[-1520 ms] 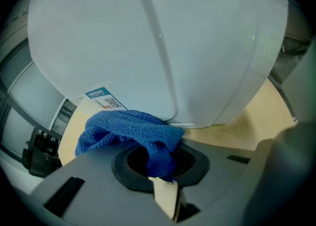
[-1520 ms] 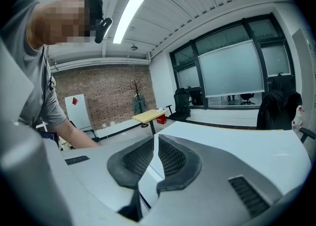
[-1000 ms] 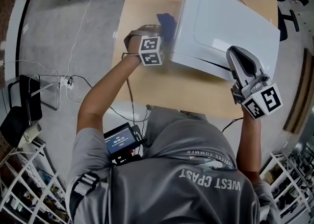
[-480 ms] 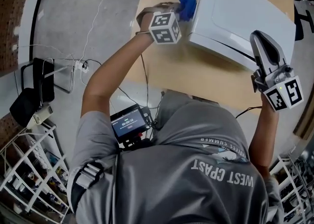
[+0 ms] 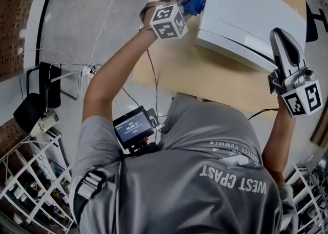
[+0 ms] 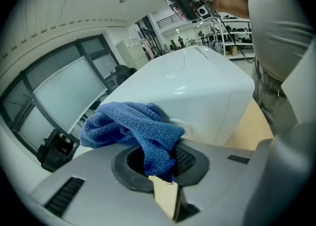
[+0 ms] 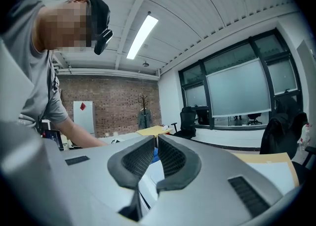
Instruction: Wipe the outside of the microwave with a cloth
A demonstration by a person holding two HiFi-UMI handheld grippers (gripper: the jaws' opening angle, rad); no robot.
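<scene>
Since a second ago the left gripper (image 6: 162,164), clamped on the cloth (image 6: 132,125), has carried it up the microwave's (image 5: 246,18) left side to the top edge at 12 o'clock, while the closed, empty right gripper (image 5: 287,48) rose at 3 o'clock, so that side stroke looks finished.

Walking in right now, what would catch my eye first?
A bright blue cloth, pinched by the left gripper beside the big white microwave on the wooden table. At the picture's right, the right gripper hangs by the microwave's near corner, fingers shut and empty.
</scene>
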